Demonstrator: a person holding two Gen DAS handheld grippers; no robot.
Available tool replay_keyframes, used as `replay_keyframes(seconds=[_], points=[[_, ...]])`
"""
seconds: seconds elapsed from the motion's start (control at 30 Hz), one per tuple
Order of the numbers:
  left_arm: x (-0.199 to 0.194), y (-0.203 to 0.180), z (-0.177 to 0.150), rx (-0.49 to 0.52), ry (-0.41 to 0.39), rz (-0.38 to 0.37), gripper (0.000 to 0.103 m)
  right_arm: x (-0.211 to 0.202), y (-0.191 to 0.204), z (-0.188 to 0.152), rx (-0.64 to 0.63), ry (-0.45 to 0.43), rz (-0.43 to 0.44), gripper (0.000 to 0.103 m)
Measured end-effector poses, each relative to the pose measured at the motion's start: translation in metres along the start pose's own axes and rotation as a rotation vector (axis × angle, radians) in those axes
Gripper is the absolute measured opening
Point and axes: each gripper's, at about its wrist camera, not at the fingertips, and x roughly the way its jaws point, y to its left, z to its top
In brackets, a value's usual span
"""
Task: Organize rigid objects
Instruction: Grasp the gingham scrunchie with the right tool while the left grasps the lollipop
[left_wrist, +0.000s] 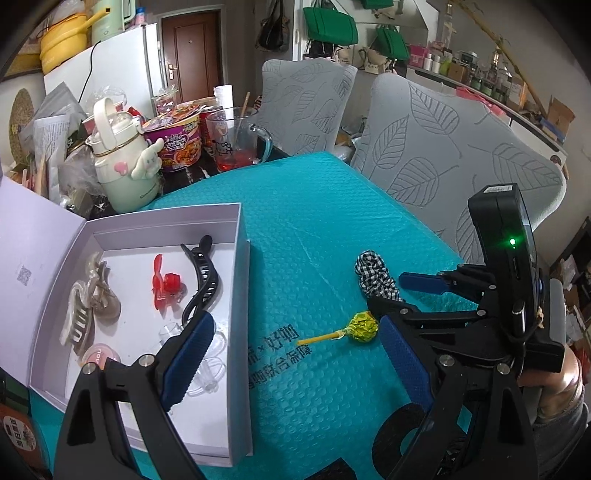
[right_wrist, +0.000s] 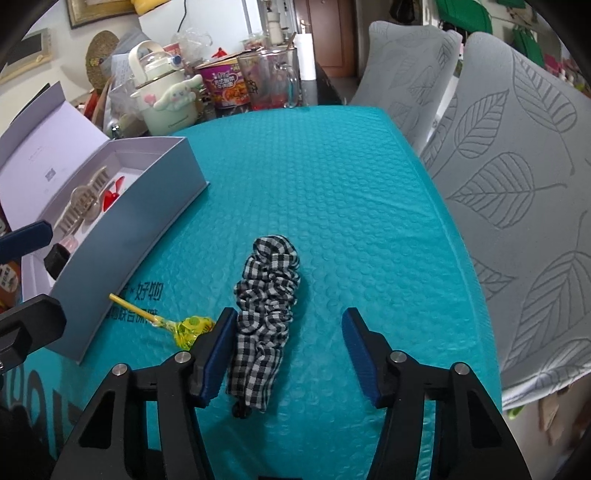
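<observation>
A black-and-white checked scrunchie lies on the teal bubble mat. My right gripper straddles its near end; the left pad touches the fabric, the right pad stands apart, so it is open. A yellow-wrapped lollipop lies just left of it. In the left wrist view my left gripper is wide open and empty, one finger over the white box, the other beside the lollipop. The box holds a beige hair claw, a red clip, a black clip and clear clips.
Behind the box stand a cream bottle, a noodle cup and a glass mug. Two grey leaf-patterned chairs line the mat's far and right edges. The box lid stands open at the left.
</observation>
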Motion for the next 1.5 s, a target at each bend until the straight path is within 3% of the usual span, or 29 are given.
replay_keyframes(seconds=[0.07, 0.17, 0.5, 0.6, 0.77, 1.03, 1.1, 1.2, 1.27, 1.33, 1.5], points=[[0.002, -0.002, 0.001, 0.002, 0.003, -0.007, 0.092, -0.001, 0.000, -0.001, -0.004, -0.006, -0.008, 0.028], [0.004, -0.007, 0.000, 0.014, 0.003, -0.017, 0.092, -0.004, -0.003, -0.004, -0.002, -0.008, -0.009, 0.023], [0.026, -0.036, -0.009, 0.047, 0.043, -0.082, 0.092, -0.028, -0.026, -0.031, 0.053, -0.014, -0.072, 0.022], [0.038, -0.042, -0.011, 0.048, 0.069, -0.067, 0.092, -0.034, -0.037, -0.037, 0.081, -0.019, -0.101, 0.022], [0.054, -0.045, -0.013, 0.026, 0.089, -0.028, 0.092, -0.036, -0.045, -0.040, 0.117, -0.029, -0.101, 0.022], [0.080, -0.041, -0.013, -0.037, 0.162, -0.075, 0.092, -0.038, -0.049, -0.040, 0.134, -0.039, -0.100, 0.022], [0.078, -0.043, -0.016, -0.016, 0.125, -0.065, 0.083, -0.038, -0.049, -0.041, 0.135, -0.040, -0.098, 0.022], [0.078, -0.048, -0.019, 0.023, 0.102, -0.031, 0.060, -0.038, -0.050, -0.042, 0.137, -0.041, -0.099, 0.022], [0.075, -0.049, -0.020, 0.039, 0.090, -0.024, 0.039, -0.038, -0.049, -0.042, 0.137, -0.041, -0.099, 0.022], [0.073, -0.049, -0.021, 0.045, 0.085, -0.030, 0.029, -0.038, -0.049, -0.042, 0.138, -0.042, -0.100, 0.023], [0.066, -0.049, -0.027, 0.049, 0.085, -0.039, 0.025, -0.040, -0.047, -0.044, 0.132, -0.042, -0.118, 0.023]])
